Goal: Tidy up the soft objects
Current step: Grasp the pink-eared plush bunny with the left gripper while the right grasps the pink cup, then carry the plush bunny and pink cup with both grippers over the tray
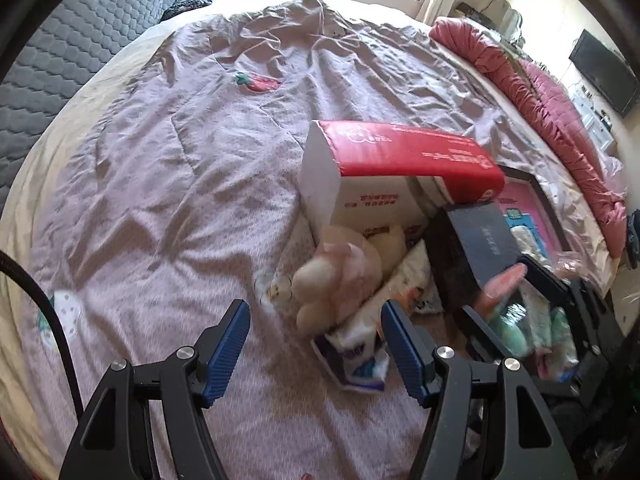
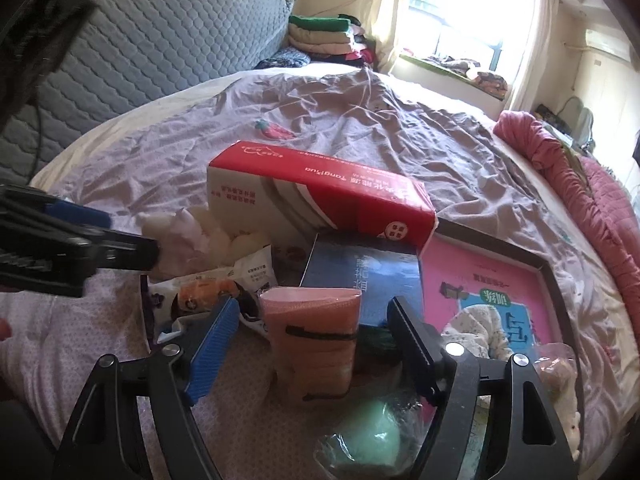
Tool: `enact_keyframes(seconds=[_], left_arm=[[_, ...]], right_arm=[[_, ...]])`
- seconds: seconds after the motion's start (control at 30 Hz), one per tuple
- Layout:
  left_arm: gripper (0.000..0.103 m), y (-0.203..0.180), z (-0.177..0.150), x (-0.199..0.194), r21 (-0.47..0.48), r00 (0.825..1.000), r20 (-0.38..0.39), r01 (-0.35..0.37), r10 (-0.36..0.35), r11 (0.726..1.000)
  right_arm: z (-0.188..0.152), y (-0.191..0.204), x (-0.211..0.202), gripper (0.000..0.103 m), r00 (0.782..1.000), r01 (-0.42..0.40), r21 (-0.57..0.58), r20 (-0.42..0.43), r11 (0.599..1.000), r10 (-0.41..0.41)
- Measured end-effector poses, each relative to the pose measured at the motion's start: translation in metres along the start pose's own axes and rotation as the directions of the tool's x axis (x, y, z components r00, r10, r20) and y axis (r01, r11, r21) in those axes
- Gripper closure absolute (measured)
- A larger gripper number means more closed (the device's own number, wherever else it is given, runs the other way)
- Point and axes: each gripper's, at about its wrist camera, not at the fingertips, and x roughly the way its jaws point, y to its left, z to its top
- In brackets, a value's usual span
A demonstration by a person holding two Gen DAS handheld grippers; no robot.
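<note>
In the left wrist view my left gripper (image 1: 315, 310) is open just in front of a cream and pink plush toy (image 1: 340, 276). The toy lies on soft tissue packs (image 1: 360, 344) against a red and white carton (image 1: 400, 160). In the right wrist view a pink wrapped soft pack (image 2: 312, 344) stands upright between the fingers of my right gripper (image 2: 313, 308). A gap shows on each side of it, so the gripper is open. A green soft item in clear plastic (image 2: 372, 440) lies just below it. The left gripper (image 2: 80, 236) enters from the left beside the plush toy (image 2: 188, 236).
Everything sits on a bed with a wrinkled lilac cover (image 1: 180, 160). A dark blue box (image 2: 360, 276) leans on the carton (image 2: 320, 200). A black-framed pink tray (image 2: 500, 280) holds a dotted cloth (image 2: 476, 328). A rolled pink quilt (image 1: 560, 120) lines the right edge.
</note>
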Motion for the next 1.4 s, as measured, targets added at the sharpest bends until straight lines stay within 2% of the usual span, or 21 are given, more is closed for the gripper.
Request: enact_keyframes(seconds=[0.03,0.17,0.2,0.4,0.47,0.67,0.9,1.13,1.4], left_arm=[[0.036,0.000,0.002,0.004,0.000,1.000,-0.004,0.001,-0.001,1.000],[0.036,0.001,0.012,0.018,-0.010,1.000,-0.013,0.021,-0.021,1.000],[0.036,0.000,0.013,0.021,-0.008,1.000,-0.016,0.017,-0.017,1.000],[0.038,-0.007,0.018,0.041,0.000,0.999,-0.040,0.032,-0.032,1.000],[0.053,-0.009,0.018,0.047,-0.016,0.996,-0.050,0.068,-0.069,0.998],[0.074,-0.012,0.017,0.049,-0.035,0.990,-0.051,0.133,-0.135,0.990],[0.076,-0.017,0.010,0.031,-0.016,0.991,-0.015,0.130,-0.131,0.991],[0.076,-0.009,0.001,-0.020,-0.048,0.988,0.086,0.135,-0.130,0.990],[0.076,-0.009,-0.011,-0.054,-0.034,0.987,0.122,0.109,-0.104,0.994]], right_arm=[[0.000,-0.001,0.000,0.031,1.000,-0.007,0.002,0.004,1.000,0.007],[0.002,-0.006,-0.001,0.054,1.000,-0.020,0.011,0.009,1.000,0.020],[0.002,-0.008,-0.001,0.056,1.000,-0.030,0.017,0.011,0.999,0.029],[-0.001,-0.031,-0.008,0.060,0.992,-0.129,0.121,0.024,0.984,0.127],[-0.002,-0.041,-0.011,0.060,0.988,-0.157,0.156,0.027,0.975,0.154],[-0.006,-0.056,-0.022,0.061,0.980,-0.201,0.224,0.045,0.954,0.196],[-0.004,-0.062,-0.045,0.061,0.972,-0.234,0.242,0.086,0.942,0.219],[-0.004,-0.062,-0.060,0.061,0.969,-0.246,0.236,0.098,0.940,0.229],[-0.004,-0.054,-0.074,0.061,0.965,-0.261,0.228,0.092,0.938,0.246]])
